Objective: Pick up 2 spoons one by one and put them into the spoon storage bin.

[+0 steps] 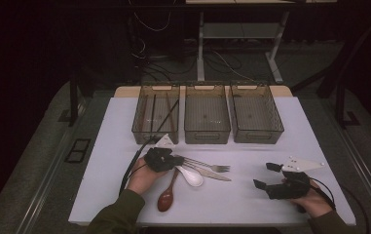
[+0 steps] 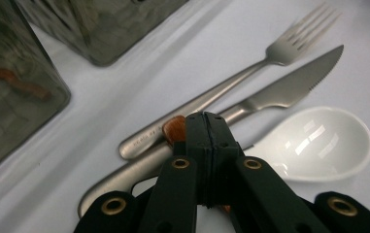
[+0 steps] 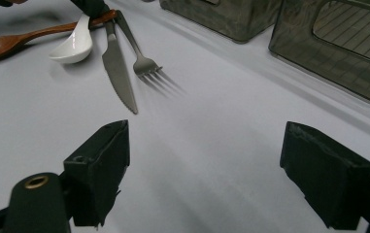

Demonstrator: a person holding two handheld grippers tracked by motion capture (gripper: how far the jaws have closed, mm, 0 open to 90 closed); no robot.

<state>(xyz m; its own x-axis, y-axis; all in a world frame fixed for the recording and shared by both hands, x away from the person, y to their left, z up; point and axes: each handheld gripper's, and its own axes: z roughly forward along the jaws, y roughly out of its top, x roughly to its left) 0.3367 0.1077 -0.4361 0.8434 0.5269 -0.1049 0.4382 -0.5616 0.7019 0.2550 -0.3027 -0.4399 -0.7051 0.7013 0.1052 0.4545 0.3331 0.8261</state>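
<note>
A wooden spoon (image 1: 165, 200) lies near the table's front with its handle running up to my left gripper (image 1: 175, 161). In the left gripper view the jaws (image 2: 206, 121) are closed together, and the brown handle end (image 2: 174, 130) pokes out beside them. Close by lie a white ceramic spoon (image 2: 318, 141), a steel knife (image 2: 294, 82) and a fork (image 2: 279, 48). My right gripper (image 1: 265, 175) rests at the front right, open, with bare table between its jaws (image 3: 204, 174). From there the wooden spoon (image 3: 8, 43), white spoon (image 3: 73, 46), knife (image 3: 119, 73) and fork (image 3: 143, 63) lie far off.
Three smoky clear bins stand in a row at the back: the left bin (image 1: 139, 127) holds chopsticks (image 1: 166, 117), beside the middle bin (image 1: 206, 131) and the right bin (image 1: 256, 134). The white tabletop (image 1: 251, 204) ends just in front of the person's hands.
</note>
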